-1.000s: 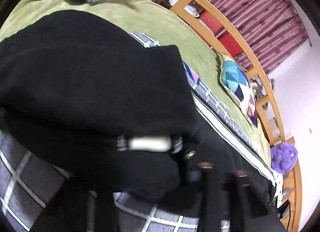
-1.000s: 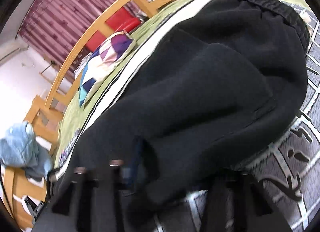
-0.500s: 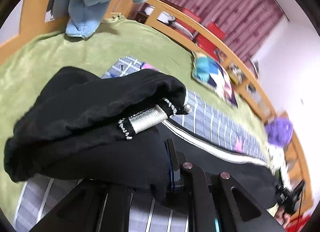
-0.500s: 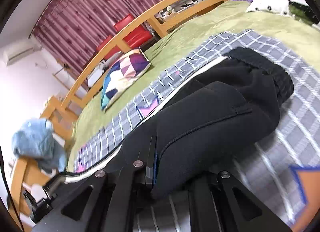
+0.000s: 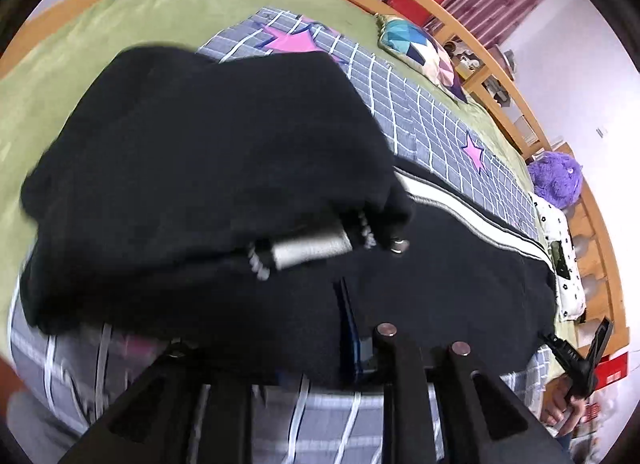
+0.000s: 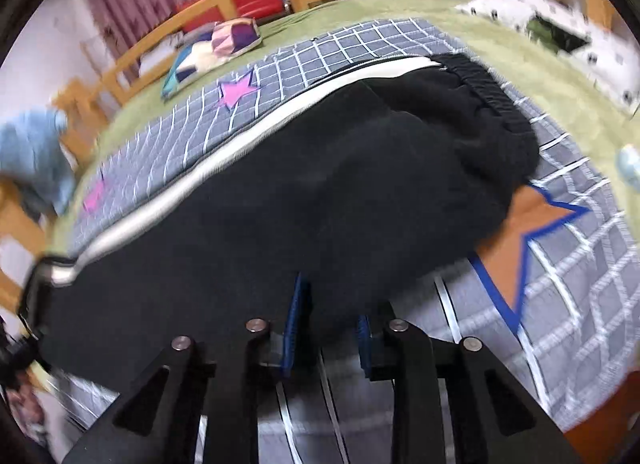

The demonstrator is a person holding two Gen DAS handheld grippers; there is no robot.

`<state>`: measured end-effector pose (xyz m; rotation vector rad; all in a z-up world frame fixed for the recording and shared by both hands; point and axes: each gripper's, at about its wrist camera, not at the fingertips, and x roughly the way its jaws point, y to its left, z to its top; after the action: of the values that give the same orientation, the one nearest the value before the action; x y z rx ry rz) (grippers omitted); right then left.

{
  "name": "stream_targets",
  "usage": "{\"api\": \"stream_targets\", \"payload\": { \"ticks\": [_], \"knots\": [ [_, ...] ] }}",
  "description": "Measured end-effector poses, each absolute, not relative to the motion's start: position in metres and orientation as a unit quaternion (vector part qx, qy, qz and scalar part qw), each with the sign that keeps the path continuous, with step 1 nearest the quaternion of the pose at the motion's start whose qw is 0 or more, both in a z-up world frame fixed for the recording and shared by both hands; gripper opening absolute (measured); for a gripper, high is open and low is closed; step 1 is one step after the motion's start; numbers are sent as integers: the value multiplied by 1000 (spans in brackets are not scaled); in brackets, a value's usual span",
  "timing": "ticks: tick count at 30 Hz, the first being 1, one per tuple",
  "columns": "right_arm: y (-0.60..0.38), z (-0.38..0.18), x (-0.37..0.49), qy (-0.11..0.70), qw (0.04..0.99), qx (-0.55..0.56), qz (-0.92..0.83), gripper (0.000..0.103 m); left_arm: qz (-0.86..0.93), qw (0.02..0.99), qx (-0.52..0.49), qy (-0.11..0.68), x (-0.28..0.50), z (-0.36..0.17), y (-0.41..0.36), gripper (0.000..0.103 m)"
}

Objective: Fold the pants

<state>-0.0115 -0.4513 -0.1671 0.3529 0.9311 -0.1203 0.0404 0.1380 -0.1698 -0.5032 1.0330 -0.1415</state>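
My left hand-held gripper [image 5: 320,344] is clamped on the black fleece pants with a white side stripe [image 5: 208,167], whose bunched cloth hides one finger. My right hand-held gripper [image 6: 326,328] pinches their near edge. They lie on the grey checked star-print blanket [image 6: 568,264] over the green bed [image 5: 48,75], geometric-patterned cushion [image 5: 420,51] and purple plush toy [image 5: 556,179] beyond.

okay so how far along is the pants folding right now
Done: the black pants lie lengthwise on the checked blanket, one side already laid over the other. In hand: in the left wrist view the leg end with the grey cuff tab is doubled back over the pants. The left tool and right tool both look closed on fabric. Left: setting that fold down, flattening it, and possibly one more fold.
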Motion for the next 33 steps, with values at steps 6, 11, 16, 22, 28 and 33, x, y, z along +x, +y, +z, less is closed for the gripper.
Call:
{"api": "stream_targets", "payload": {
  "ticks": [6, 11, 16, 22, 28, 33],
  "knots": [
    [-428, -140, -57, 428, 890, 145, -59, 39, -82, 874, -169, 448, -1, -138, 142, 54],
    [-411, -111, -72, 401, 898, 164, -76, 46, -58, 912, -93, 396, -6, -106, 145, 60],
    [-385, -90, -69, 390, 902, 161, -93, 49, -37, 928, -65, 364, 1, -88, 158, 60],
    [-364, -92, -53, 405, 895, 154, -108, 49, -31, 929, -66, 363, 8, -89, 176, 60],
    [-357, -101, -47, 405, 886, 185, -127, 47, -36, 932, -31, 360, 14, -91, 174, 60],
    [-345, -106, -38, 418, 885, 166, -122, 44, -38, 930, -6, 366, 18, -91, 170, 60]
  ]
}}
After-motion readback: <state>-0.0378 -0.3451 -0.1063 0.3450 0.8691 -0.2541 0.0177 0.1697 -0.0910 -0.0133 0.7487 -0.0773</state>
